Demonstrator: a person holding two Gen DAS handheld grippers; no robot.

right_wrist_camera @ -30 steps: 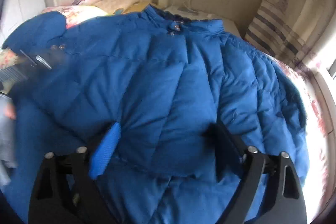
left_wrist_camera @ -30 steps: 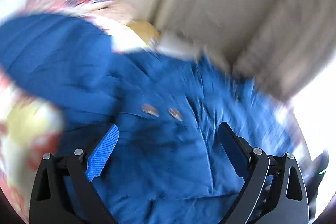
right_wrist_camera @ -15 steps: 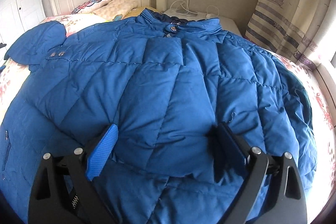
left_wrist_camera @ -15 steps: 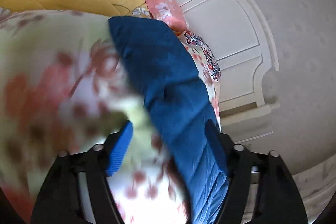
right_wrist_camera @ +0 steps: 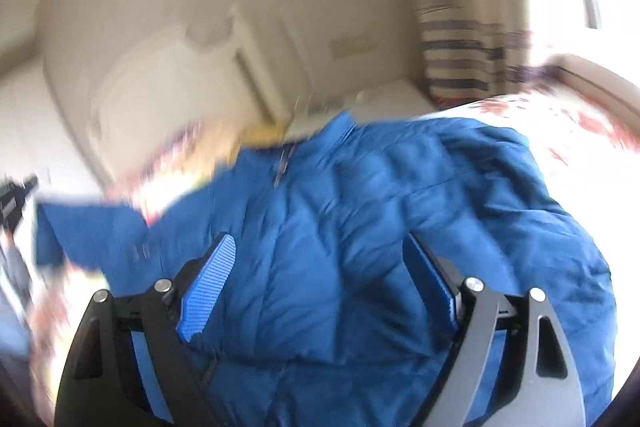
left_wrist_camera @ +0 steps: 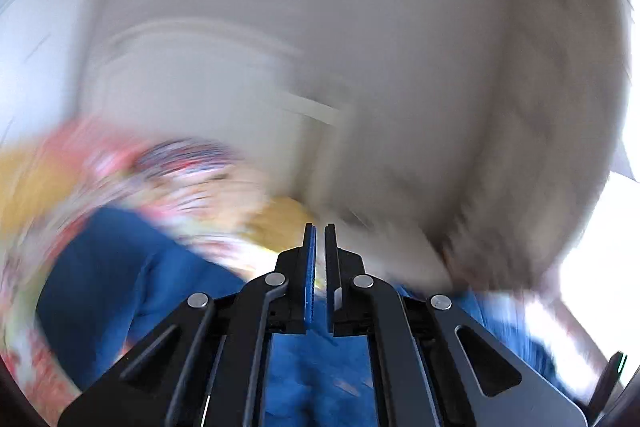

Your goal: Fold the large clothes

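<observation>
Floral bed: puffy quilted blue jacket (blurred) spread out.

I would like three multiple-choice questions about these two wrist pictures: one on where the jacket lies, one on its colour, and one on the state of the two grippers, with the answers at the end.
1. Where does the jacket lie?
A. on the bed
B. on a hanger on the wall
C. inside a basket

2. What colour is the jacket?
A. red
B. blue
C. grey

3. How do the grippers stand?
A. both wide open
B. left nearly closed, right wide open
C. left wide open, right closed

Answers:
1. A: the jacket spreads over the floral bedding, in front of the white headboard.
2. B: its quilted fabric is blue in both views.
3. B: the left gripper shows its jaws with only a thin gap and nothing visible between them, while the right gripper has its jaws far apart above the jacket.
</observation>
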